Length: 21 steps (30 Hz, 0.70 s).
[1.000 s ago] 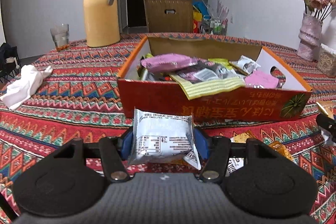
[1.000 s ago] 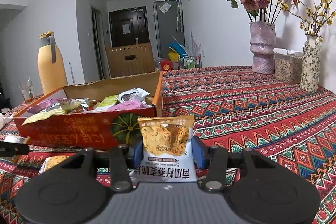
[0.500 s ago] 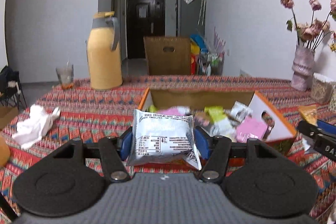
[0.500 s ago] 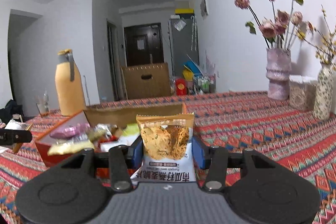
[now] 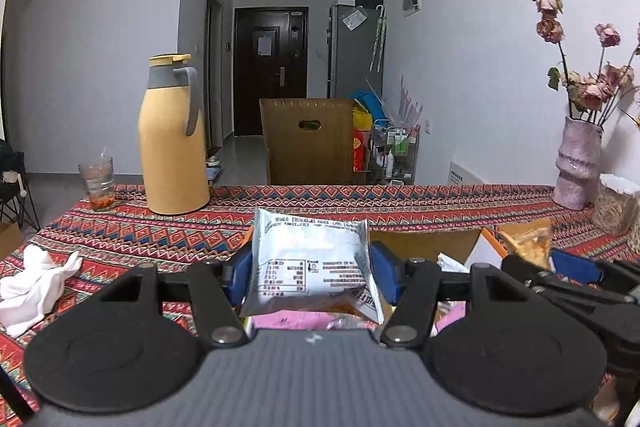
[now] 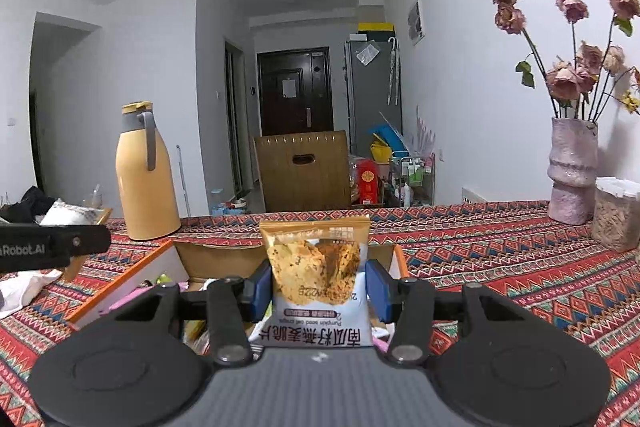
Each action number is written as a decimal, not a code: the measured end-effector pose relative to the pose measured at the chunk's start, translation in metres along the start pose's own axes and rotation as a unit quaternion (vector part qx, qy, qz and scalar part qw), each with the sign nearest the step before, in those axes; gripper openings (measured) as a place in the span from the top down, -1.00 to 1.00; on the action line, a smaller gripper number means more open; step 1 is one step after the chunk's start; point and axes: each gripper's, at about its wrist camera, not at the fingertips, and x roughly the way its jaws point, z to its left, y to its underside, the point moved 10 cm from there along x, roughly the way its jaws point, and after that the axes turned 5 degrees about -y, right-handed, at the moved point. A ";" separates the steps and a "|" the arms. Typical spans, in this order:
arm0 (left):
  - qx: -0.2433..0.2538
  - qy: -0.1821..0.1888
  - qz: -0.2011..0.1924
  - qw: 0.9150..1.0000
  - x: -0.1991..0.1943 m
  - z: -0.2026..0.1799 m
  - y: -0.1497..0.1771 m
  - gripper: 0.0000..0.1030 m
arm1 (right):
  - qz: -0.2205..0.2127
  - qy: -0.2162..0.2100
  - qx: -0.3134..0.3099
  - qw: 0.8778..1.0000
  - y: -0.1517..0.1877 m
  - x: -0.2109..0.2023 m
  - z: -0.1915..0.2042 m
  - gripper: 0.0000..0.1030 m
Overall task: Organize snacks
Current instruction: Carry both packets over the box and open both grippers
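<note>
Silver foil snack packet with printed label, frame centre, clamped upright between blue pads of left gripper, held level over orange-edged cardboard box. Orange-and-white pumpkin-seed crisp packet, frame centre, pinched upright by right gripper above same box. Yellow thermos jug upper left on patterned red tablecloth.

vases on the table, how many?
1 certain: the pink vase with dried roses at the table's far right by the wall, beside a clear jar. The frame edge cuts off whatever stands further right, so another may be hidden.
</note>
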 end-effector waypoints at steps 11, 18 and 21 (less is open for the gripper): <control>-0.022 -0.004 0.017 1.000 0.045 0.009 0.019 -0.19 | 0.013 -0.001 -0.002 1.000 0.022 0.039 0.005 0.07; -0.025 0.002 0.015 1.000 0.045 0.013 0.025 -0.28 | 0.030 -0.002 -0.002 1.000 0.029 0.043 0.003 0.03; -0.029 -0.002 -0.002 1.000 0.037 0.014 0.021 -0.76 | 0.027 0.001 -0.003 1.000 0.029 0.039 0.003 -0.19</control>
